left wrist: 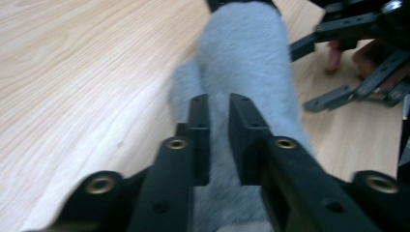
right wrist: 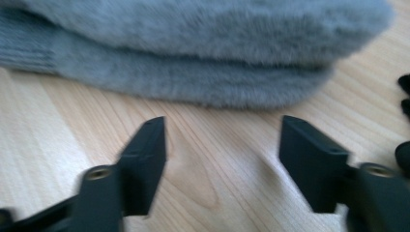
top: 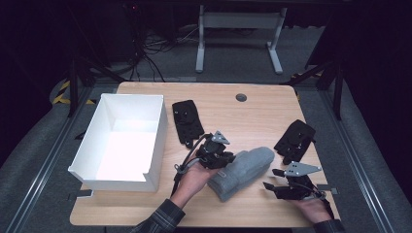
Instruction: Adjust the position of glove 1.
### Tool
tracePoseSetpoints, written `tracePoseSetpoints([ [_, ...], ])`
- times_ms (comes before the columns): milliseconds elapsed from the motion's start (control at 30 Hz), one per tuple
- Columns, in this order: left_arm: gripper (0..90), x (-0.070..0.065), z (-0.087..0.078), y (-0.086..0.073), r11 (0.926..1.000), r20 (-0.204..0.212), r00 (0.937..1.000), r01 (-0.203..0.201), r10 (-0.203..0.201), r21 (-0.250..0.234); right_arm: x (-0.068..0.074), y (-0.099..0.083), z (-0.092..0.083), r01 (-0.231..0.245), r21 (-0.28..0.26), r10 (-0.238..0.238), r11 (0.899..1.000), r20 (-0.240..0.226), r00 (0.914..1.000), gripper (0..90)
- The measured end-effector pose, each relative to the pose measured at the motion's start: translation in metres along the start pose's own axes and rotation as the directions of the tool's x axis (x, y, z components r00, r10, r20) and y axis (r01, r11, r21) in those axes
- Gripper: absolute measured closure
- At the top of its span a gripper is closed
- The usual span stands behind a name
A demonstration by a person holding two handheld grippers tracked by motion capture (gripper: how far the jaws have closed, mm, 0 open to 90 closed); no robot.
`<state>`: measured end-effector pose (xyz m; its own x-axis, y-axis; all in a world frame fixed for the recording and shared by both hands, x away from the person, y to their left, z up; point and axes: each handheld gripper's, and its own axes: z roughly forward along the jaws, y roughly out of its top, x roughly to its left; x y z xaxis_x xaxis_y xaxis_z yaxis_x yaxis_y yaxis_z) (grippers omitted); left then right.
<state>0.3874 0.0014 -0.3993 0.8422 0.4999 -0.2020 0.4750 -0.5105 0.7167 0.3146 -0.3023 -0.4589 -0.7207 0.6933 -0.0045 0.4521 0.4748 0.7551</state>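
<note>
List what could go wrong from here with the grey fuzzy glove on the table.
1. The left gripper pinches only a thin fold of the grey glove, so it may slip free when lifted.
2. The right gripper stands open short of the glove's edge and may close on bare table.

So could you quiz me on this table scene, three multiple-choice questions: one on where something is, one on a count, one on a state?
1. Where is the open white box?
A. table's left side
B. right edge
C. on the floor

2. How many flat black gloves lie on the wooden table?
A. one
B. two
C. four

3. How are the left gripper jaws?
A. wide apart
B. hidden
C. pinched on the fluffy grey fabric bundle

Answers: 1 A, the high view shows it left. 2 B, the second glove lies right. 3 C, fabric sits squeezed between them.
</note>
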Motion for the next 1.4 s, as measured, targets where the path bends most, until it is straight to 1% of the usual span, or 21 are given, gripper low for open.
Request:
tracePoseSetpoints([
  [67,89.6,0.006,-0.001,-0.006,0.9996,-0.026,0.9997,0.002,-0.001,0.03,0.002,0.002,-0.002,-0.001,-0.006,0.001,1.0,-0.031,0.9995,57.9],
  [100,90.0,0.013,0.001,-0.014,0.9984,-0.02,0.9995,0.025,-0.024,0.051,0.005,0.004,-0.002,0.002,-0.004,-0.002,1.0,-0.054,0.9985,69.7],
  [133,90.0,0.013,0.001,-0.014,0.9984,-0.02,0.9995,0.025,-0.024,0.051,0.005,0.004,-0.002,0.002,-0.004,-0.002,1.0,-0.054,0.9985,69.7],
  [200,90.0,0.017,0.004,-0.022,0.9963,-0.019,0.9993,0.035,-0.034,0.078,0.008,0.007,0.002,-0.006,0.0,0.006,1.0,-0.084,0.9964,79.7],
  [233,90.0,0.018,0.005,-0.025,0.9957,-0.015,0.9993,0.035,-0.034,0.086,0.009,0.008,0.004,-0.009,0.008,0.01,1.0,-0.093,0.9956,83.1],
  [333,90.0,0.018,0.007,-0.033,0.9939,0.007,0.9992,0.038,-0.039,0.103,0.012,0.014,0.015,-0.001,0.031,0.004,1.0,-0.11,0.9939,89.6],
  [433,90.0,0.017,0.008,-0.035,0.9934,0.008,0.9992,0.037,-0.038,0.109,0.014,0.018,0.022,0.011,0.043,-0.006,0.999,-0.114,0.9935,90.0],
  [467,90.0,0.017,0.007,-0.038,0.9932,0.02,0.9986,0.045,-0.048,0.107,0.014,0.02,0.025,0.02,0.049,-0.014,0.999,-0.112,0.9936,90.0],
  [567,90.0,0.017,0.006,-0.04,0.9931,0.031,0.9981,0.051,-0.054,0.106,0.015,0.022,0.029,0.025,0.049,-0.019,0.998,-0.114,0.9933,90.0],
  [767,90.0,0.011,-0.003,-0.053,0.9927,0.049,0.997,0.055,-0.061,0.107,0.014,0.031,0.04,0.033,0.048,-0.028,0.998,-0.11,0.9935,90.0],
  [900,90.0,0.01,-0.007,-0.061,0.9919,0.05,0.9969,0.055,-0.061,0.114,0.014,0.038,0.051,0.041,0.047,-0.036,0.998,-0.119,0.9922,90.0],
  [967,90.0,0.009,-0.01,-0.065,0.9919,0.059,0.9961,0.058,-0.065,0.113,0.014,0.043,0.057,0.043,0.043,-0.038,0.998,-0.123,0.9917,90.0],
  [1133,90.0,0.004,-0.018,-0.074,0.9921,0.062,0.9961,0.056,-0.063,0.112,0.015,0.051,0.07,0.053,0.025,-0.048,0.998,-0.148,0.9878,90.0],
  [1167,90.0,0.003,-0.02,-0.075,0.992,0.062,0.9961,0.056,-0.063,0.113,0.016,0.053,0.072,0.052,0.025,-0.048,0.998,-0.154,0.9869,90.0],
  [1267,90.0,0.001,-0.022,-0.078,0.9919,0.055,0.9961,0.062,-0.068,0.111,0.019,0.057,0.077,0.072,0.028,-0.067,0.997,-0.157,0.9853,90.0],
  [1300,89.9,0.001,-0.024,-0.079,0.9918,0.045,0.9966,0.064,-0.069,0.11,0.02,0.058,0.078,0.075,0.026,-0.07,0.997,-0.16,0.9846,90.0],
  [1333,88.2,0.001,-0.026,-0.079,0.9921,0.027,0.9968,0.073,-0.076,0.102,0.02,0.059,0.079,0.082,0.027,-0.076,0.996,-0.164,0.9836,90.0],
  [1400,83.8,0.003,-0.03,-0.079,0.9935,0.005,0.9967,0.081,-0.081,0.081,0.02,0.06,0.079,0.086,0.028,-0.081,0.996,-0.162,0.9834,90.0],
])
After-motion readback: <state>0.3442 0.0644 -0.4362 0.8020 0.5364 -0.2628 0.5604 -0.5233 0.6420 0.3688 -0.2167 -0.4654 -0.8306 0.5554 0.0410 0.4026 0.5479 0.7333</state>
